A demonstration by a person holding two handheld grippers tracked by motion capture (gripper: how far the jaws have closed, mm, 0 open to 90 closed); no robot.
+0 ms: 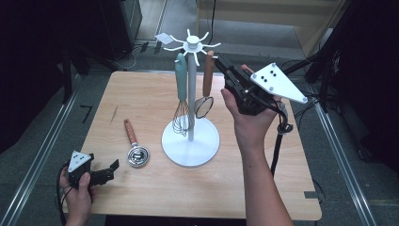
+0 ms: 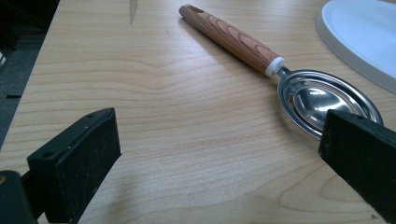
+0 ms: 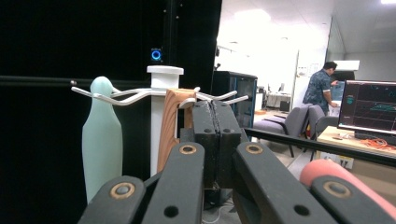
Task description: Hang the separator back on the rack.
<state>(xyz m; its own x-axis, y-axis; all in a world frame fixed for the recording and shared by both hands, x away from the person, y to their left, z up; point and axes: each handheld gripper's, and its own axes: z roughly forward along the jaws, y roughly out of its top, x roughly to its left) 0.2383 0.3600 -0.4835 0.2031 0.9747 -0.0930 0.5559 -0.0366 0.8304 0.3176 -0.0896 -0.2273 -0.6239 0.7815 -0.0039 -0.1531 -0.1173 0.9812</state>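
Observation:
A white utensil stand (image 1: 191, 99) rises from a round base at mid table. On its hooks hang a whisk (image 1: 181, 77) with a teal handle and a small strainer (image 1: 207, 75) with a wooden handle. My right gripper (image 1: 217, 60) is raised beside the strainer's handle top, jaws shut. In the right gripper view, my right gripper (image 3: 215, 105) has its jaws pressed flat together, with the wooden handle (image 3: 170, 126) just left of them and the teal handle (image 3: 101, 140) farther left. A steel spoon (image 1: 136, 151) with a wooden handle lies on the table. My left gripper (image 1: 113, 167) rests open at the front left, the spoon (image 2: 317, 95) just ahead.
The wooden table (image 1: 263, 188) has bare room at the front and right. The stand's white base (image 2: 364, 32) lies close beyond the spoon. Metal rails run along the floor on both sides. A person, chairs and a monitor (image 3: 369, 107) are far behind.

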